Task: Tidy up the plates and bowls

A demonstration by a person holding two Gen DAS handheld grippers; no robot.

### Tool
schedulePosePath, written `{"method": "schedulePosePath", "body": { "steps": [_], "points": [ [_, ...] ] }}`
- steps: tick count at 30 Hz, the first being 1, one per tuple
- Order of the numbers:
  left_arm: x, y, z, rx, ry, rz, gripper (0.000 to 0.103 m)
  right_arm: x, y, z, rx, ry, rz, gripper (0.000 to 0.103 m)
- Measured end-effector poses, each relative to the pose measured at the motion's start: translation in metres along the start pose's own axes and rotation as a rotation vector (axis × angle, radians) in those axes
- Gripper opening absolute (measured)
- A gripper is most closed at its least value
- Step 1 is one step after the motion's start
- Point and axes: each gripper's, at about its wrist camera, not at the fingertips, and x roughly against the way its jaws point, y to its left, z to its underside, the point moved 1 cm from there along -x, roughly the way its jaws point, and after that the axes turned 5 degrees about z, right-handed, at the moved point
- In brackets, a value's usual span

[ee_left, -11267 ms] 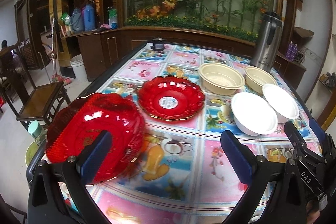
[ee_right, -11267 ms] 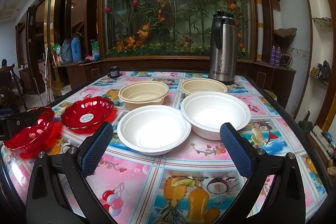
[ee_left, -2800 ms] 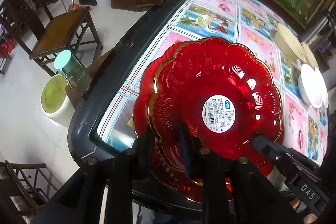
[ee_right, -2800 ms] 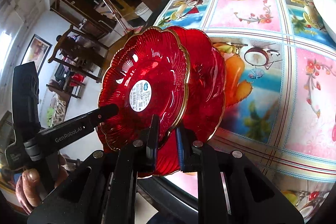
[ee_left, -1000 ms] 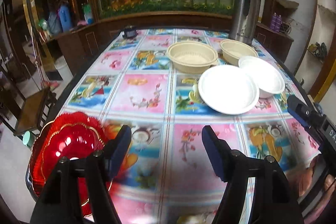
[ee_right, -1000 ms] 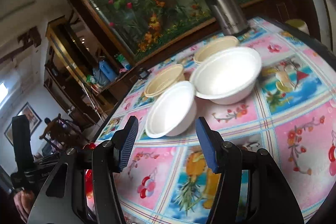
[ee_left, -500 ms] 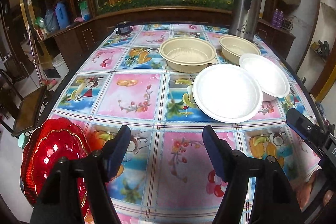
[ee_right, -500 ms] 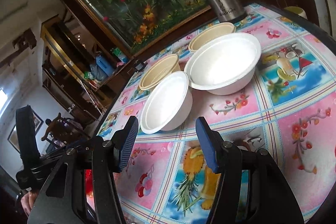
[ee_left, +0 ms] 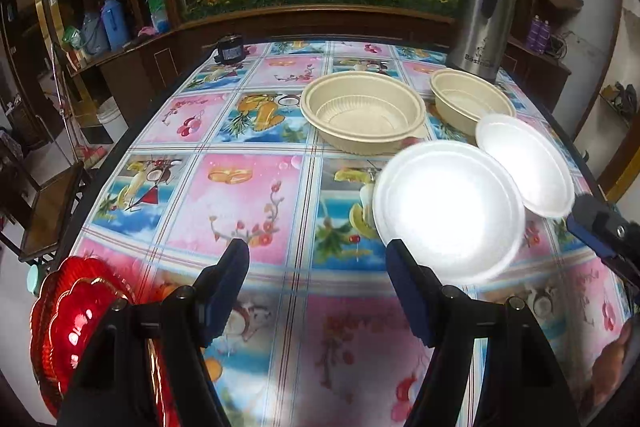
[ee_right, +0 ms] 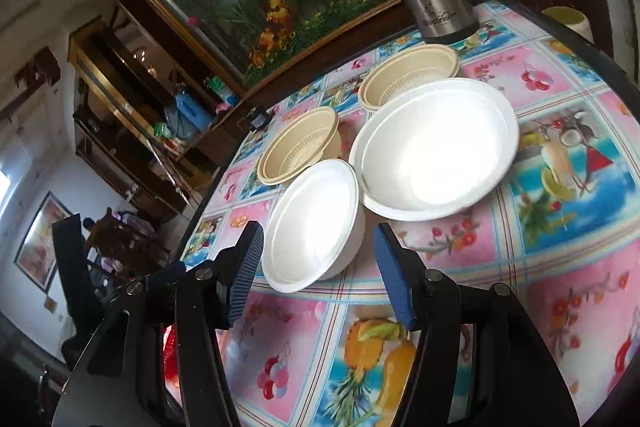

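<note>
Both my claws hung spread and empty: left gripper [ee_left: 318, 267], right gripper [ee_right: 318, 259] just short of the near white bowl [ee_right: 316, 223]. Its neighbour [ee_right: 436, 147] sat touching it (light foam, I judged), so a clumsy pinch could shove both.

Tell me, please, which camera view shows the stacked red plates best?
The left wrist view: the red plates show scalloped rims at the table's near-left corner. The right wrist view shows only a red sliver behind the gripper.

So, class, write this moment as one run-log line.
left gripper: open, empty | right gripper: open, empty | red plates: stacked, near corner | white bowls: unstacked | beige bowls: unstacked
</note>
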Motion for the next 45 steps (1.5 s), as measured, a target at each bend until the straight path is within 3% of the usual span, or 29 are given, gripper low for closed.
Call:
{"method": "schedulePosePath", "body": {
  "steps": [15,45],
  "points": [
    [-0.046,0.003,-0.023,0.076,0.021,-0.033,0.071,-0.029,-0.023,0.001,-0.12,0.101,-0.066,0.058],
    [-0.067,-0.008,-0.025,0.083,0.033,0.041,0.071,-0.052,-0.019,0.005,-0.145,0.131,0.004,0.058]
  ]
}}
